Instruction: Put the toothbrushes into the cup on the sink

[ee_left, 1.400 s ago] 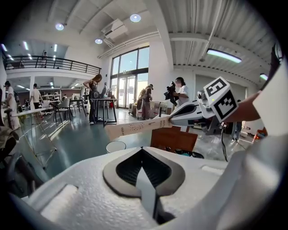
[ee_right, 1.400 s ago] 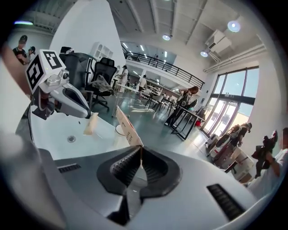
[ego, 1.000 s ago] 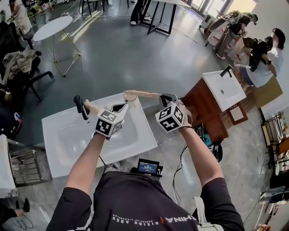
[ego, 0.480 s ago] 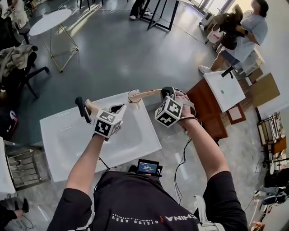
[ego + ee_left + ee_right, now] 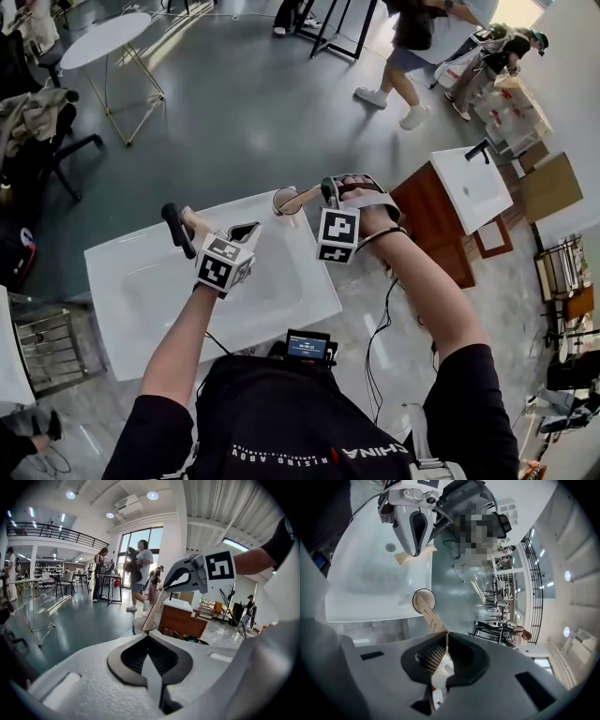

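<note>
Head view, looking steeply down on a person standing at a white sink [image 5: 117, 281], bare forearms reaching forward, a set of tongs in each hand. A black faucet [image 5: 178, 230] stands at the sink's far rim, towards the left. A clear round cup [image 5: 286, 201] stands upright on the far right corner of the sink's rim.

The right tongs [image 5: 328, 192] are pressed together, pinching one end of a flat toothbrush [image 5: 432, 622] in a tan paper wrapper with dark print. The toothbrush slants down and away from the tongs, and its far end sits inside the mouth of the cup, leaning on the rim. The right tongs hang just beside the cup, above the sink's corner.

The left tongs [image 5: 242, 230] hover over the back of the basin, between the faucet and the cup, pointing towards the cup. Their tips meet and nothing shows gripped between them. A tan piece [image 5: 199, 225] shows at the rim just beside the faucet, close to the left tongs; whether they touch it cannot be told.

Beyond the sink is a grey floor [image 5: 244, 103]. To the right, well apart, a second sink [image 5: 466, 187] sits on a wooden cabinet [image 5: 427, 225]. A round table [image 5: 103, 42] stands at the upper left, and people [image 5: 403, 56] are at the far edge of the room
</note>
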`<state>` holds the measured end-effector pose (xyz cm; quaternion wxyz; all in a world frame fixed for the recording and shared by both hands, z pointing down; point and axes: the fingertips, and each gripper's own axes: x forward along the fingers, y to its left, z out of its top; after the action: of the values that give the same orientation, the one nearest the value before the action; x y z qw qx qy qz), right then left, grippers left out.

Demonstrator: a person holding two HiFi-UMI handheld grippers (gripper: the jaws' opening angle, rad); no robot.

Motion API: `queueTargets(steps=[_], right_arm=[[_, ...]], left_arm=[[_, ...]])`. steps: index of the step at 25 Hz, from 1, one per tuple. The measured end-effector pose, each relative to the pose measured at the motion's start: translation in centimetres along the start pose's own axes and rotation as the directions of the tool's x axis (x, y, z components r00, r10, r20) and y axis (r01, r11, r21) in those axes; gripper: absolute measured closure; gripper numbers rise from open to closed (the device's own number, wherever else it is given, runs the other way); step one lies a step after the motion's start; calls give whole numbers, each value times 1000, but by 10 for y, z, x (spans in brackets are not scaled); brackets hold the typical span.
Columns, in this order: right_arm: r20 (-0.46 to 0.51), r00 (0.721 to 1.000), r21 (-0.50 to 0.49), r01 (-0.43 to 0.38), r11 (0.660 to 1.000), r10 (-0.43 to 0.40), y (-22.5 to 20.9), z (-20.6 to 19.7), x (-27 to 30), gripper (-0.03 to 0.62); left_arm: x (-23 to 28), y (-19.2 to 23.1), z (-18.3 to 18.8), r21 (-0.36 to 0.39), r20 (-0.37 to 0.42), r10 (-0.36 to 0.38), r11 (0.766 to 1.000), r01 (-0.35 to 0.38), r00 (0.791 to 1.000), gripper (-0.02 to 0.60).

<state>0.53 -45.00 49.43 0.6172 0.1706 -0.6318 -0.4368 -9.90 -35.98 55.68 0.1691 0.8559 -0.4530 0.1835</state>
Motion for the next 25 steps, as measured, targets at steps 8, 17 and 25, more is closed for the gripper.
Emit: queueTargets(steps=[8, 17, 25], right_arm=[[27, 999, -140, -37, 989, 42, 12, 31, 5, 565], [52, 992, -113, -109, 988, 116, 19, 32, 1, 429], [172, 981, 52, -97, 994, 86, 8, 28, -32, 345]], left_arm=[[-1, 2, -2, -2, -6, 2, 1000, -2, 1000, 572], [-6, 2, -3, -5, -5, 31, 1000, -31, 1000, 572], [-17, -7, -1, -3, -4, 77, 997, -77, 997, 572]])
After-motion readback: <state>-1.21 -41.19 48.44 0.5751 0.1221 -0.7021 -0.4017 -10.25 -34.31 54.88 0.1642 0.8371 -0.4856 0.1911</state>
